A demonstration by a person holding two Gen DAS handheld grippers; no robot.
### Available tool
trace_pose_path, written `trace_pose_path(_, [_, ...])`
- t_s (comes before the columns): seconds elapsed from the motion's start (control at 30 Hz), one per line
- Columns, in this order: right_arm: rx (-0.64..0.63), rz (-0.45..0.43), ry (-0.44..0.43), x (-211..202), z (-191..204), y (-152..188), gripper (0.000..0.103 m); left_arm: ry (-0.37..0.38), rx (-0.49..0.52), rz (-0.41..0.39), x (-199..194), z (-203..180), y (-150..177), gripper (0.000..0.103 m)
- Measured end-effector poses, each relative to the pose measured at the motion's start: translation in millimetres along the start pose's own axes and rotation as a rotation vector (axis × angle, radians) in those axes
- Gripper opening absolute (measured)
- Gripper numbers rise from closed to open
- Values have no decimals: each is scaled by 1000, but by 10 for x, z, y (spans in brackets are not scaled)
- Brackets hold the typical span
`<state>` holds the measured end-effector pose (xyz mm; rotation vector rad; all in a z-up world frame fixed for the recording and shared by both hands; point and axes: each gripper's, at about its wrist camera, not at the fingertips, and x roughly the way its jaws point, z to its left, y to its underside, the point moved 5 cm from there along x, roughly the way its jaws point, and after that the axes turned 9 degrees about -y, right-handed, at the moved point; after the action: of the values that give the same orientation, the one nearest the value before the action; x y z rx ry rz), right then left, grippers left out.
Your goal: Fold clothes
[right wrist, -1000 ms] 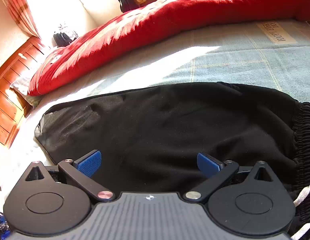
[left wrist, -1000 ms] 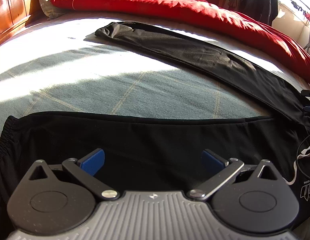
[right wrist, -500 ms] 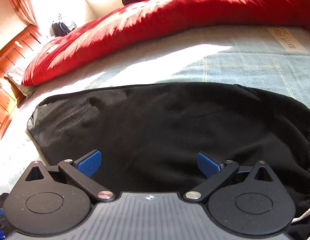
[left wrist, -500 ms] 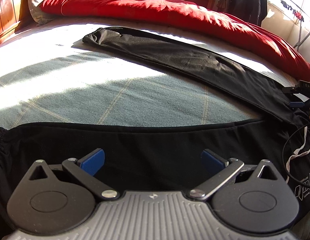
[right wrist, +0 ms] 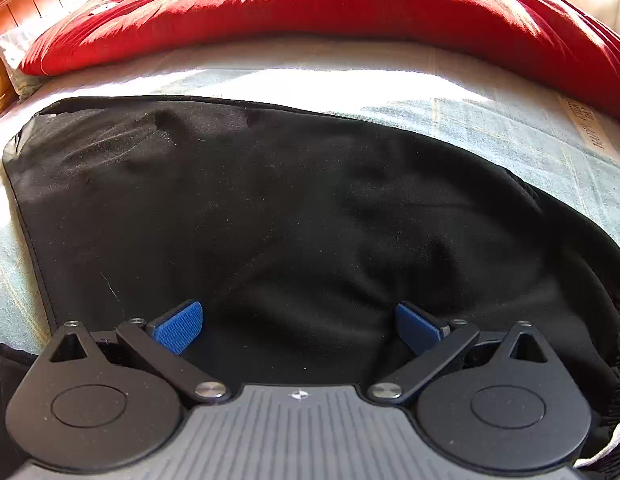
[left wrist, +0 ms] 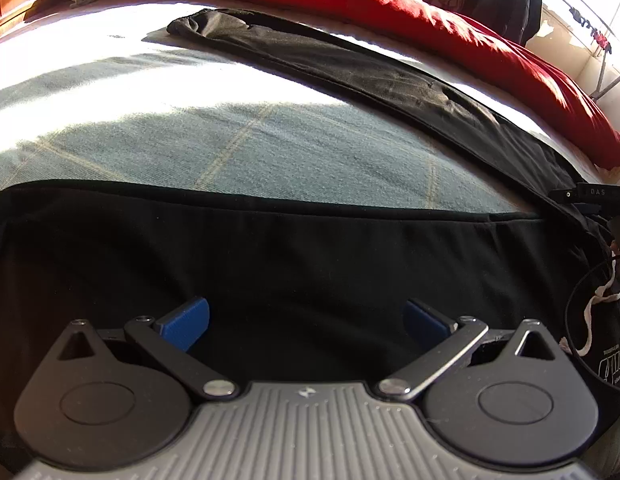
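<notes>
Black trousers lie spread on the bed. In the left wrist view the near leg [left wrist: 293, 248] runs across the frame and the far leg [left wrist: 390, 80] stretches diagonally behind it. My left gripper [left wrist: 305, 322] hovers open just over the near leg, nothing between its blue pads. A white drawstring [left wrist: 602, 300] shows at the right edge. In the right wrist view the black fabric [right wrist: 269, 208] fills the middle, with the ribbed waistband [right wrist: 614, 344] at the right. My right gripper [right wrist: 297, 324] is open above it and holds nothing.
A red duvet [left wrist: 390, 4] is bunched along the far side of the bed; it also shows as the red duvet [right wrist: 310, 12] in the right wrist view. The grey-green checked bedspread [left wrist: 237, 148] lies bare between the legs. A wooden headboard [right wrist: 25, 4] is at left. Clothes hang at the back right.
Both grippers have moved lower and closer over the trousers; the left view swung right along the near leg, the right view swung left toward the headboard. Both stayed open.
</notes>
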<state>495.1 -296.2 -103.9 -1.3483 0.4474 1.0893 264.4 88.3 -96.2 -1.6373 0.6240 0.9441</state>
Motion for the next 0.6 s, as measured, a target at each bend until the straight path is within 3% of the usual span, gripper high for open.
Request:
trace_pose_path(0.23, [14,-33,-76,-321,-121,-106,103,81,12,-10,-16,95,24,103])
trace_pose_path(0.37, [12,-63,-134,-587,-210,-176,103,73,84,6,-7,43,27,103])
trace_pose_path(0.5, [-44,-119,-89,-1030,-466,-306,103,48,161,38,18,-29,19,103])
trace_pose_path(0.6, [-90,-159,-4,-1362,-727,-414,103,8,181,60,-5,-84,-51,103])
